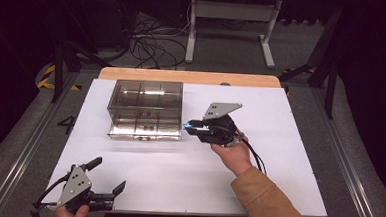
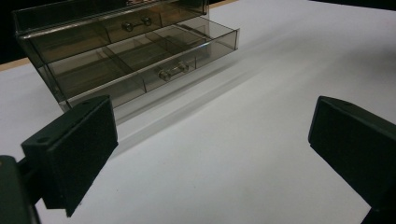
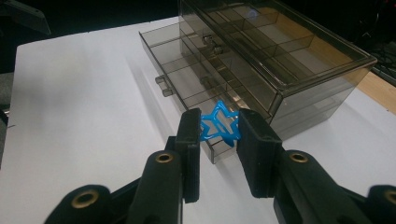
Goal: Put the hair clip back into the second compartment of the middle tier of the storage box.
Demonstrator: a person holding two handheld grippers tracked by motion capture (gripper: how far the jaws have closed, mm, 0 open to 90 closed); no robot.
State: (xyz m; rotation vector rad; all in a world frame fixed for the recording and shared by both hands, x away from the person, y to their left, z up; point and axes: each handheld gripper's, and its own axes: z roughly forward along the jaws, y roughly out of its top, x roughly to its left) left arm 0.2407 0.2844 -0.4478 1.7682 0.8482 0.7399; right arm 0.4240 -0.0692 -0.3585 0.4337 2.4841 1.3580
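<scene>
Just right of the smoked drawer organizer (image 1: 146, 108), right gripper (image 3: 219, 128) pinches a blue star-shaped outline piece (image 3: 218, 126) beside its pulled-out bottom drawer (image 3: 187, 79). Looks light, thin, bendy: grip across opposite points, gently. Left gripper (image 1: 106, 178) spread, nothing held.

A lab or test room is suggested: a white-topped table (image 1: 187, 173) is set among loose floor cables (image 1: 151, 46), hazard tape (image 1: 46, 76) and, seemingly, dark stands.

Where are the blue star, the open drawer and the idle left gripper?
Blue star (image 3: 218, 126), right gripper view, its middle between the fingers.
Open drawer (image 3: 164, 46), right gripper view, a bare compartment.
Left gripper (image 1: 108, 176), high view, midway between its fingertips.
</scene>
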